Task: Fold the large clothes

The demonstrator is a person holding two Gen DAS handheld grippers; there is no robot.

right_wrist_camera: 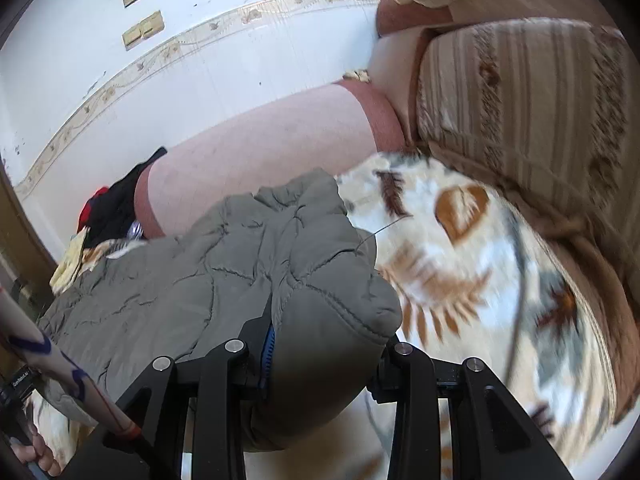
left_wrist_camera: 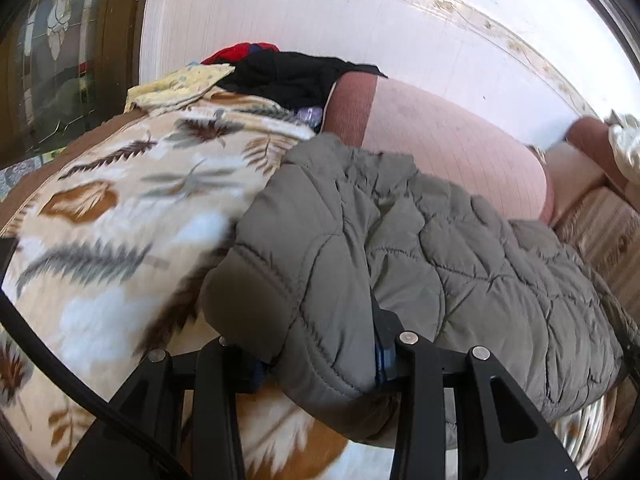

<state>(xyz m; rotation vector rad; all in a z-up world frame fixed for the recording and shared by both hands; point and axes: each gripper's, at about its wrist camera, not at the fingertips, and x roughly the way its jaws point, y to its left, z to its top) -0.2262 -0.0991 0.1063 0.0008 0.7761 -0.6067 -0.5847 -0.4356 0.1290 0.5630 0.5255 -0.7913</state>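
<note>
Left gripper [left_wrist_camera: 316, 360] is pinching a bunched edge of the grey quilted jacket [left_wrist_camera: 400, 240]; padded fabric fills the gap between its black fingers [left_wrist_camera: 384, 344] and bulges over them. Right gripper [right_wrist_camera: 316, 356] likewise clamps the jacket's other edge, a thick roll of fabric wedged between its fingers [right_wrist_camera: 256, 332], with blue lining showing at the pinch. The jacket hangs from both grips and drapes away across a leaf-print blanket [left_wrist_camera: 120, 216] that covers the sofa seat. Blanket is cream with brown and grey leaves, blurred in both views. Behind the jacket, the pink sofa backrest [left_wrist_camera: 448, 136]. In the right wrist view a striped cushion [right_wrist_camera: 520, 112] sits just beside the blanket. At the far end of the sofa, a pile of other clothes [left_wrist_camera: 288, 76]: black, red, a pale yellow piece. White tiled wall [left_wrist_camera: 320, 12] with a floral border strip behind. In the right wrist view's lower left corner, a patterned sleeve [right_wrist_camera: 60, 364] and a hand [right_wrist_camera: 38, 454].
</note>
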